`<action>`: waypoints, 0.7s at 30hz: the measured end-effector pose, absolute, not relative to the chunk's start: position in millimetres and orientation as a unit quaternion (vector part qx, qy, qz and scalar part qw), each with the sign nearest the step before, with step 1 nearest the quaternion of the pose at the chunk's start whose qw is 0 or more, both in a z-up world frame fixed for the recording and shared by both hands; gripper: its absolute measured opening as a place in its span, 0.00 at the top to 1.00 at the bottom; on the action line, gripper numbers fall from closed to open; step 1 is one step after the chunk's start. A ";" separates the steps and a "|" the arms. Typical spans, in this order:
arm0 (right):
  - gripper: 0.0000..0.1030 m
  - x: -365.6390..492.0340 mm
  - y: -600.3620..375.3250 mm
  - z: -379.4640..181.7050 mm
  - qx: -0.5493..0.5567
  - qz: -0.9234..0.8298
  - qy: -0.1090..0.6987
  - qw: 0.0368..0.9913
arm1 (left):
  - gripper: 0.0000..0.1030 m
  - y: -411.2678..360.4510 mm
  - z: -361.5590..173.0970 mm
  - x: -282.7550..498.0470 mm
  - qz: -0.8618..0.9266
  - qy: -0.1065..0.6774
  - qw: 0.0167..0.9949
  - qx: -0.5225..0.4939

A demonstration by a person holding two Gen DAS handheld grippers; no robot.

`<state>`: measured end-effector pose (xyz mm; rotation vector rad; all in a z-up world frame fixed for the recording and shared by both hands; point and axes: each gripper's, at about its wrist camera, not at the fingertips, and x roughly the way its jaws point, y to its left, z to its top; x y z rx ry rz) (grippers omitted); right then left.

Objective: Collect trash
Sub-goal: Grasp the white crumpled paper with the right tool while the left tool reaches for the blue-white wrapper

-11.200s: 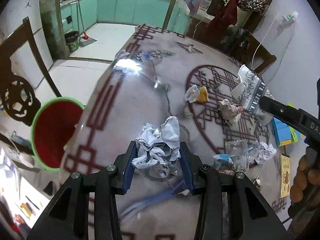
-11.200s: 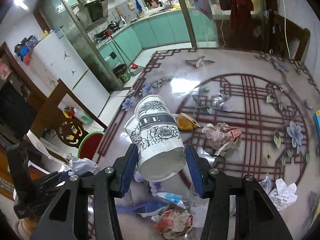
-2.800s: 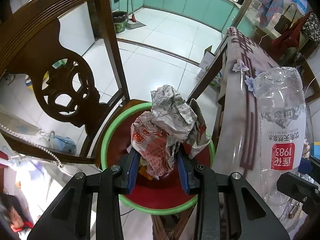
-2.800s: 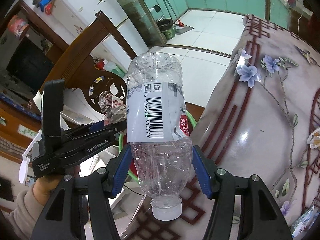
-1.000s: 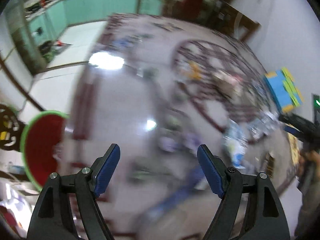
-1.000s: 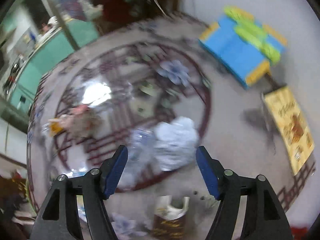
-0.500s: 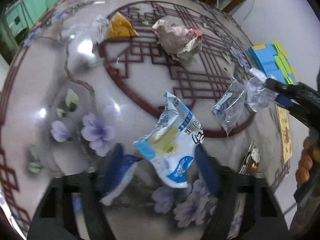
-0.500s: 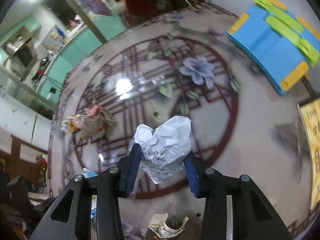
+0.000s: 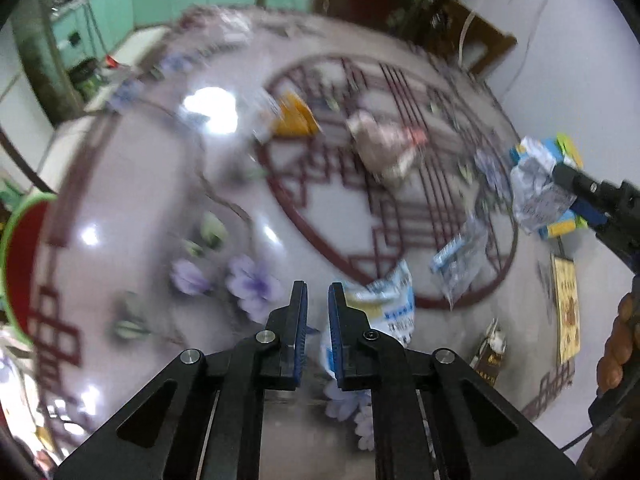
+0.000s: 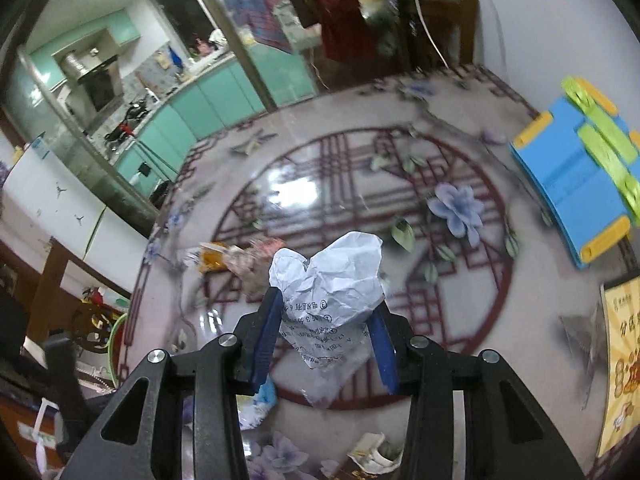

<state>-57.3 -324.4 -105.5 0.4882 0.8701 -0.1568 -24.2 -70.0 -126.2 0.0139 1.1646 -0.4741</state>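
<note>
My left gripper point(image 9: 318, 312) hangs low over the patterned table point(image 9: 132, 184). Its jaws are closing to a narrow slit. A blue and white snack wrapper point(image 9: 384, 304) lies mostly right of the right finger, with its left corner pinched between the pads. My right gripper point(image 10: 326, 304) is shut on a crumpled white paper ball point(image 10: 332, 276), held above the table. In the left wrist view the right gripper point(image 9: 560, 184) and its paper point(image 9: 536, 196) are at the right edge. The red bin with a green rim point(image 9: 16, 260) stands past the table's left edge.
On the table lie an orange wrapper point(image 9: 296, 120), a pinkish paper wad point(image 9: 384, 148), a clear packet point(image 9: 460, 256) and a torn brown pack point(image 9: 490, 352). A blue and yellow toy point(image 10: 576, 184) and a yellow booklet point(image 10: 624, 360) sit at the right. A person's hand point(image 9: 616, 344) holds the right gripper's handle.
The left jaws came in from wide open to nearly together at the snack wrapper. The right jaws shut on the white paper and lifted it off the table.
</note>
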 end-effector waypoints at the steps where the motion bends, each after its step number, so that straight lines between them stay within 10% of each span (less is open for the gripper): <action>1: 0.61 -55.3 -322.5 -102.5 0.232 -0.072 0.415 0.877 | 0.90 -66.8 -119.6 -23.5 -0.216 0.536 0.816 0.007; 11: 0.60 -32.5 -287.5 -89.3 0.211 -0.036 0.415 0.884 | 0.88 -30.8 -84.5 -8.3 -0.213 0.504 0.837 0.002; 13: 0.60 -30.5 -283.4 -89.3 0.213 -0.033 0.416 0.883 | 0.66 -34.1 -95.2 -7.5 -0.240 0.530 0.813 -0.008; 14: 0.60 -30.4 -281.0 -89.2 0.212 -0.033 0.417 0.883 | 0.31 -37.4 -104.4 -7.8 -0.252 0.539 0.803 -0.021; 15: 0.60 -30.9 -279.1 -89.3 0.209 -0.033 0.419 0.883 | 0.19 -43.2 -116.5 -7.5 -0.263 0.547 0.794 -0.028; 17: 0.60 -32.6 -278.7 -91.1 0.203 -0.038 0.423 0.882 | 0.21 -62.1 -141.4 -8.5 -0.276 0.569 0.774 -0.012; 21: 0.60 -44.7 -287.5 -96.7 0.213 -0.051 0.431 0.875 | 0.73 -91.7 -187.5 -9.3 -0.282 0.607 0.743 0.013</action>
